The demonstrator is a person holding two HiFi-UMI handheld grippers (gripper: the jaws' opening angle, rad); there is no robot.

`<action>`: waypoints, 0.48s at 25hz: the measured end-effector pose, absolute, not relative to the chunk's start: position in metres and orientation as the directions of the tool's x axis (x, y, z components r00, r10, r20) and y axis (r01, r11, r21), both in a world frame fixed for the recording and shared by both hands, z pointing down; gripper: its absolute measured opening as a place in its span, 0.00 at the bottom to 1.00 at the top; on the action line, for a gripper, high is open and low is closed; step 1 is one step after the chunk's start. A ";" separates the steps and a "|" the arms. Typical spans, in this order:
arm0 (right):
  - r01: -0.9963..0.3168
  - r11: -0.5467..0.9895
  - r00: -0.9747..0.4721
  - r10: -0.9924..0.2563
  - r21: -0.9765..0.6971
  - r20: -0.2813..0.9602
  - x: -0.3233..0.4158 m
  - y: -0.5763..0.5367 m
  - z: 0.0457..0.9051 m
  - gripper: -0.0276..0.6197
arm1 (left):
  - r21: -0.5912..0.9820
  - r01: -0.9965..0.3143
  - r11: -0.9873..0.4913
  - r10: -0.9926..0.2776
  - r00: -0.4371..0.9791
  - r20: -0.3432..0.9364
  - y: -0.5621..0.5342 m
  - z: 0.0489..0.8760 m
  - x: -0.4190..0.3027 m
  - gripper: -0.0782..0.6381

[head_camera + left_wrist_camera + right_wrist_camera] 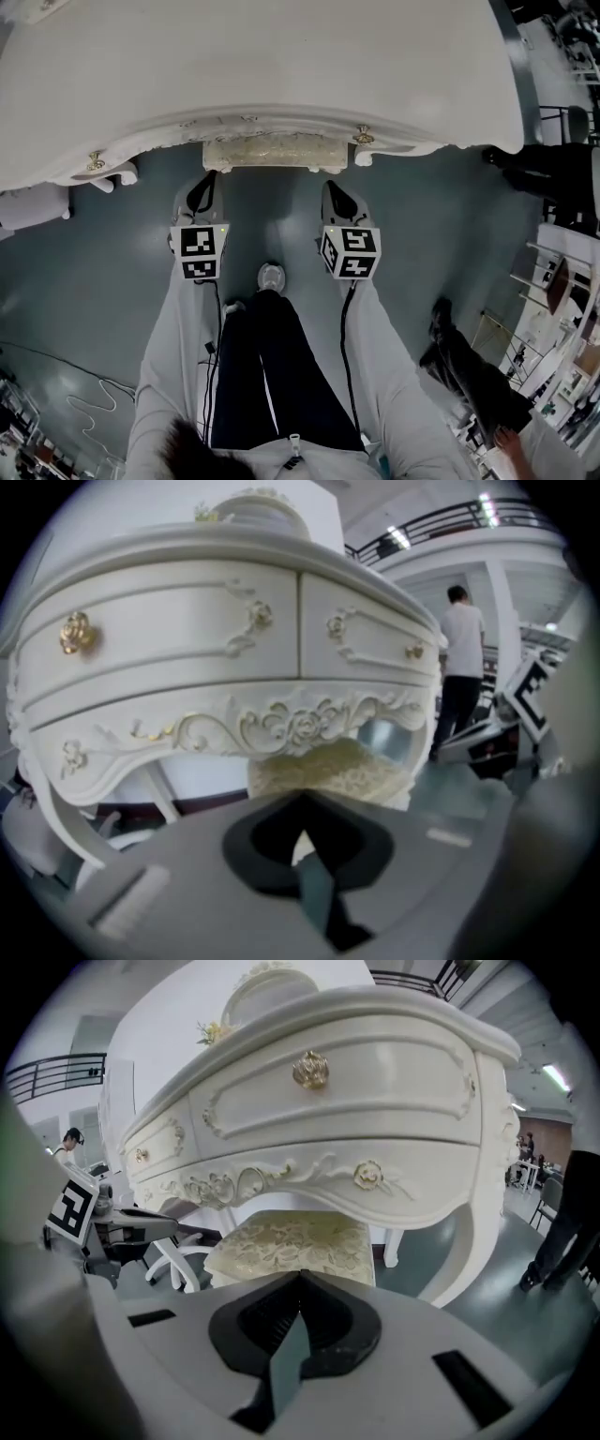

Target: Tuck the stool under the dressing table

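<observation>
While a grey-green floor runs beneath a balcony railing, the white carved dressing table stands over the stool. Only the front strip of the stool's cream floral seat shows from above, its long side lying along the table's front. The left gripper and right gripper hang near that edge, fingers fully closed and holding nothing.

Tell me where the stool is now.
Centre of the head view: the stool sits mostly under the dressing table, only its cushion's front edge showing, just ahead of the left gripper and right gripper.
</observation>
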State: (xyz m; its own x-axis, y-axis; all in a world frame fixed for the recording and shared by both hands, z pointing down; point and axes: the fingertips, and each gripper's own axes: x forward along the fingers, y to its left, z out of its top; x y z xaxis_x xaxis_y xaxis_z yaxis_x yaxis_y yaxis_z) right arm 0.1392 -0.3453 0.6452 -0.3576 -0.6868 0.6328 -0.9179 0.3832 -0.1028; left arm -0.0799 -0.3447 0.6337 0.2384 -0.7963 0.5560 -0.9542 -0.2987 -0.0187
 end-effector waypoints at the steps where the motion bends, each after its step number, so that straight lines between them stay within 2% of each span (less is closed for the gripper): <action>1: -0.918 0.384 -0.360 -0.695 -0.102 0.622 0.137 -0.342 0.638 0.05 | -0.008 -0.954 -0.299 -0.801 0.246 0.546 -0.341 0.627 -0.080 0.12; 12: -0.933 0.350 -0.339 -0.771 -0.087 0.539 0.127 -0.296 0.553 0.05 | 0.022 -0.943 -0.333 -0.830 0.304 0.467 -0.285 0.548 -0.086 0.12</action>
State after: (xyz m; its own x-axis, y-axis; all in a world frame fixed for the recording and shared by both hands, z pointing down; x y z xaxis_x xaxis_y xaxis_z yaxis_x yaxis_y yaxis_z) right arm 0.1275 -0.2962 0.5531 -0.3394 -0.7712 0.5386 -0.9328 0.3497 -0.0872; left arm -0.0860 -0.2852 0.5482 0.3042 -0.8301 0.4672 -0.9426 -0.3332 0.0218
